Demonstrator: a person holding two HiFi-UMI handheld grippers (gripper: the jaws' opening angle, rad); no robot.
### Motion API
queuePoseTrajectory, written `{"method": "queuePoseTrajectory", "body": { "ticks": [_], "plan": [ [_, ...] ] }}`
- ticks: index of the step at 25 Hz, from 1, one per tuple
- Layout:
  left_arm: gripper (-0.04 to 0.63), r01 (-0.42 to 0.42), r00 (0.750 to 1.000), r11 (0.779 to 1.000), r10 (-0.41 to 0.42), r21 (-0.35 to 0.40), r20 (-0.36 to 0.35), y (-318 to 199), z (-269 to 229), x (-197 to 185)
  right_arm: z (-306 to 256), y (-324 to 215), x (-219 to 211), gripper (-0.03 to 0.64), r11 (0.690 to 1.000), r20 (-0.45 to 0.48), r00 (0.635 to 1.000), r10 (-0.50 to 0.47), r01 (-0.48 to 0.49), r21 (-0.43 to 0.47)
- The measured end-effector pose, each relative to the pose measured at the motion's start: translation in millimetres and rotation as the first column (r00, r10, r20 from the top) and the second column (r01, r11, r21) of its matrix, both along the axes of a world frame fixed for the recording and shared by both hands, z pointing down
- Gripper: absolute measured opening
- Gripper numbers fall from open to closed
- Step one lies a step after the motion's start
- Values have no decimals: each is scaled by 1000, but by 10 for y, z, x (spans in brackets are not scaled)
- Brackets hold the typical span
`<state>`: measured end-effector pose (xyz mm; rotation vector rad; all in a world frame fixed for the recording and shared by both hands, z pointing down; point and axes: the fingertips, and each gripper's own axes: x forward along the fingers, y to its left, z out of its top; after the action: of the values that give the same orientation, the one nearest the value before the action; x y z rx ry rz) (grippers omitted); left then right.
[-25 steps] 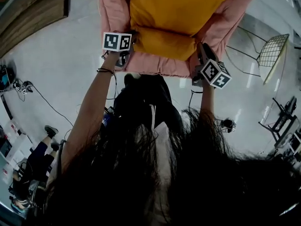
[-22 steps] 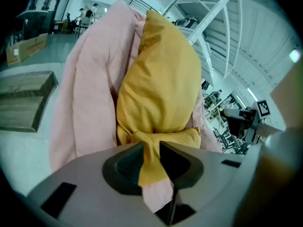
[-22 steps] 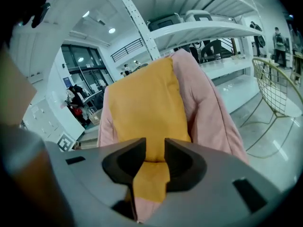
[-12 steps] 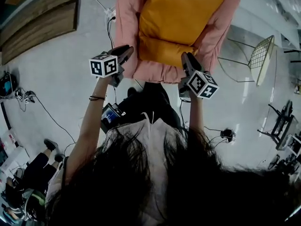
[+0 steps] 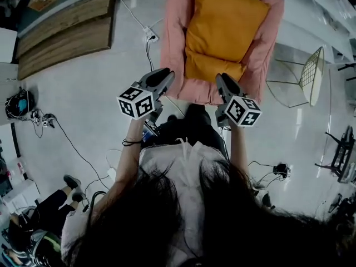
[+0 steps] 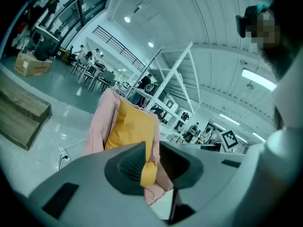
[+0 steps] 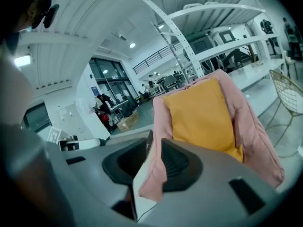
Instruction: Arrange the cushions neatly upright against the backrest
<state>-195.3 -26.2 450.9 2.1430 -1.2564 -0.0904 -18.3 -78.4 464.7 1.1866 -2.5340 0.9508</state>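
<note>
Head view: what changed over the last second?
The left gripper and right gripper pulled back from the front edge of the pink chair toward the person, jaws slightly apart and empty. The yellow cushion stayed leaning back in the chair, lower end folded forward.

Head view looks steeply down; both gripper views face the shared pink armchair.

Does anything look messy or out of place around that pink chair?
Nothing is badly off. The yellow cushion stands against the back of the pink chair; the lower yellow part bulges forward onto the seat instead of standing. A cable trails across the floor.
</note>
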Motion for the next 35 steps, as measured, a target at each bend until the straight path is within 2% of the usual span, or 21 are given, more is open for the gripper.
{"method": "queuePoseTrajectory", "body": {
  "ticks": [9, 15, 20, 26, 35],
  "plan": [
    [95, -40, 998, 999, 40, 14, 38, 517, -93, 54, -82, 580, -126, 107, 997, -78, 994, -82, 83, -1],
    [95, -56, 998, 998, 56, 30, 12, 589, -157, 485, -154, 616, 26, 107, 989, -122, 982, -144, 147, 18],
    [95, -39, 999, 998, 38, 49, 14, 564, -252, 768, -320, 596, 144, 107, 977, -128, 972, -199, 207, 52],
    [95, 31, 999, 998, -34, 61, 40, 739, -358, 1058, -395, 939, 367, 107, 928, -209, 919, -334, 360, 99],
    [95, 144, 982, 987, -151, 68, 111, 1264, -517, 1520, -484, 1491, 841, 107, 870, -159, 876, -456, 476, 127]
  ]
}}
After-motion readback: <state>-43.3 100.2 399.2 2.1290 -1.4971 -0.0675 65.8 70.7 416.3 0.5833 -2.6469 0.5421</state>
